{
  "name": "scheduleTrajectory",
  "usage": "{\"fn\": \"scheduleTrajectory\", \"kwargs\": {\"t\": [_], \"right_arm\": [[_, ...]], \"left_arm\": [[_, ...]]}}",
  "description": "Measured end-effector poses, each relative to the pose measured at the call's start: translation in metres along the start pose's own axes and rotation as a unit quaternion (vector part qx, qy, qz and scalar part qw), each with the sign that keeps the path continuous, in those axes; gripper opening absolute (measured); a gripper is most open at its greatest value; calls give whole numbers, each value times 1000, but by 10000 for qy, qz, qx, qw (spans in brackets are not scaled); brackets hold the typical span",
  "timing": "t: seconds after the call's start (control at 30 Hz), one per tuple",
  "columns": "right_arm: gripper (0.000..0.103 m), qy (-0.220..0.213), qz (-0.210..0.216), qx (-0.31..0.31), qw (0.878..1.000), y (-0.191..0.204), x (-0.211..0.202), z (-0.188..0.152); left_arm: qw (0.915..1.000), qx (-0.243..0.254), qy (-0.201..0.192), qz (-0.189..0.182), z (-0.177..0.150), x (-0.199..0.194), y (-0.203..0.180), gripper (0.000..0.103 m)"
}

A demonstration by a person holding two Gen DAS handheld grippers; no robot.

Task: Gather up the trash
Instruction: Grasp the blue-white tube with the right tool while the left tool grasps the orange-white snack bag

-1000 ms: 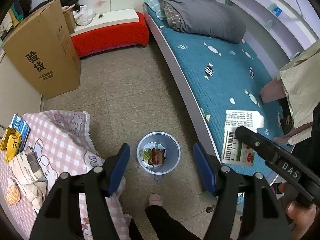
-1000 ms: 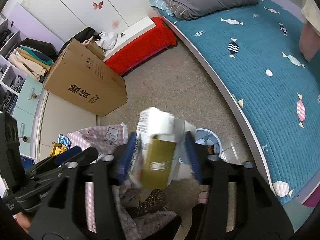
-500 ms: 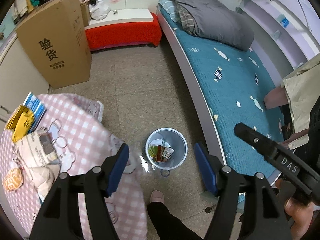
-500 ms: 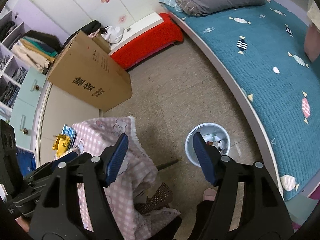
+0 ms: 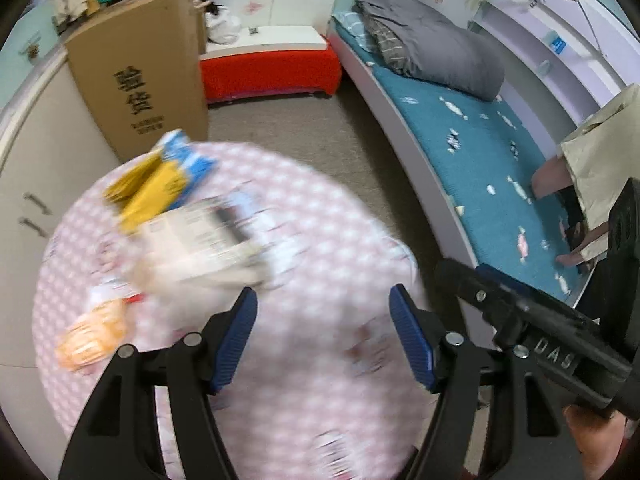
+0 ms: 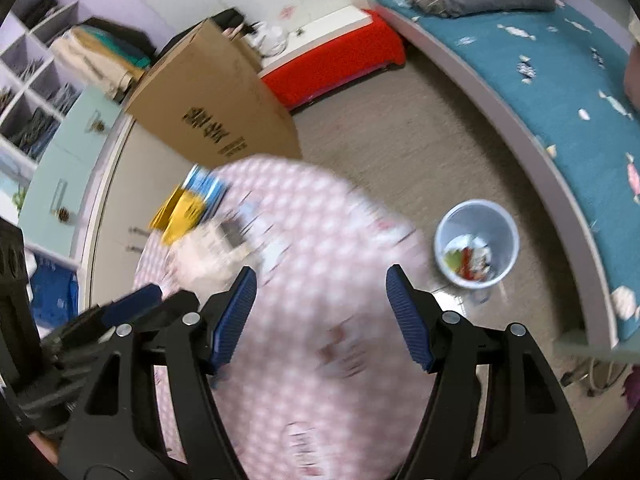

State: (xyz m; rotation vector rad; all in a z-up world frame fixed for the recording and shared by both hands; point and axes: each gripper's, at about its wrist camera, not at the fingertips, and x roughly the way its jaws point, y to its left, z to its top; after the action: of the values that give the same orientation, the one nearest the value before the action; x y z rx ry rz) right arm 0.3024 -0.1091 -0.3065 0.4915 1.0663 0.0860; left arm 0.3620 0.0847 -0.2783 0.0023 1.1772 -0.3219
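Both grippers hang over the pink checked table (image 5: 304, 360), each with its blue pads spread wide and nothing between them: the left gripper (image 5: 322, 338) and the right gripper (image 6: 320, 314) are both empty. What remains to collect lies on the far left part of the tabletop, up and to the left of both tools in their own views, and the pictures are smeared there, so outlines are rough. In the left view I count four pieces: a blue packet (image 5: 188, 156) at the far edge, a yellow packet (image 5: 150, 190) overlapping it, a crumpled newspaper (image 5: 200, 240) just nearer, and an orange wrapper (image 5: 90, 338) apart from these at the table's left rim. The newspaper is the closest; it sits just beyond the left gripper's left pad, its long side running roughly left to right across the view, so the jaws would straddle its short way if brought forward and leftward. The left gripper looks the nearer of the two to this cluster; in the right view the same pile shows farther off, with the left tool's arm between. The one bin (image 6: 476, 244) stands on the floor off the table's right side, between table and bed (image 6: 580, 92), nearer the right gripper, with a few scraps already inside. One cardboard box (image 5: 140, 84) stands beyond the table and is no part of the pickup, I judge.
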Motion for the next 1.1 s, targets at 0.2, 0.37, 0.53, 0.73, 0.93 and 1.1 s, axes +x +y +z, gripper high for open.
{"fn": "scheduleTrajectory", "kwargs": {"t": [0.2, 0.37, 0.53, 0.73, 0.93, 1.1], "right_arm": [[67, 461, 195, -244, 9984, 78, 39, -60], [66, 796, 131, -774, 9937, 125, 71, -91], [55, 1075, -192, -1243, 9862, 154, 110, -113], [30, 1231, -686, -1476, 9789, 159, 141, -128], [10, 1193, -469, -1460, 9809, 161, 141, -119], [10, 1010, -239, -1410, 9845, 167, 128, -99]], "left_arm": [[9986, -312, 101, 404, -36, -26, 101, 67], [9966, -580, 92, 576, -53, -35, 162, 67], [9953, -599, 193, 742, -62, -30, 194, 67], [9939, -395, 350, 973, -70, -18, 216, 67], [9937, -241, 469, 990, -65, -2, 224, 72], [9937, -59, 652, 907, -61, 20, 225, 72]]}}
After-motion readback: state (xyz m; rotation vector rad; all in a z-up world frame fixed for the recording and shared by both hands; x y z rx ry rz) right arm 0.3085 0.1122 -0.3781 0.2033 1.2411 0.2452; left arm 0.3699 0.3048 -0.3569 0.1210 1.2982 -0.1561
